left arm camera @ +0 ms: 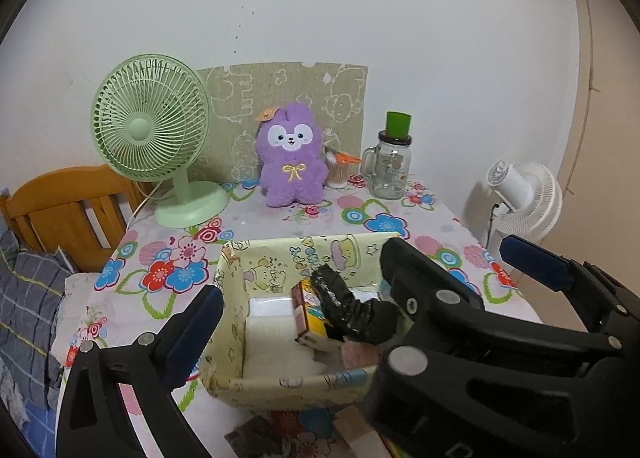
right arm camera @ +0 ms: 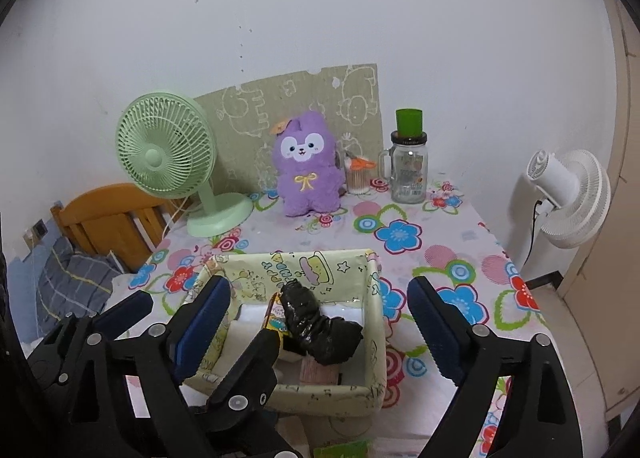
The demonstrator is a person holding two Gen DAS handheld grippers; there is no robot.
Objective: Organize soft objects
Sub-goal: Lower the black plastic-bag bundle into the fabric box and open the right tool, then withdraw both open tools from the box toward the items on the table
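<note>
A pale yellow cartoon-print fabric box [left arm camera: 240, 278] [right arm camera: 374, 322] stands on the flowered tablecloth near the front. Inside lie a black crumpled soft bundle [left arm camera: 352, 306] [right arm camera: 320, 326], a small yellow-brown carton [left arm camera: 310, 308] [right arm camera: 276, 316], a pink item [right arm camera: 318, 372] and white padding [left arm camera: 272, 338]. A purple plush bunny [left arm camera: 292, 156] [right arm camera: 308, 164] sits upright at the back. My left gripper [left arm camera: 296, 294] is open, its fingers either side of the box. My right gripper [right arm camera: 320, 306] is open above the box, holding nothing.
A green desk fan [left arm camera: 150, 130] [right arm camera: 168, 154] stands back left, a glass mug jar with green cup [left arm camera: 390, 162] [right arm camera: 408, 166] back right, a cotton-swab holder [left arm camera: 338, 170] beside the bunny. A white fan [right arm camera: 568, 198] stands off the table's right edge, a wooden chair [left arm camera: 68, 210] to the left.
</note>
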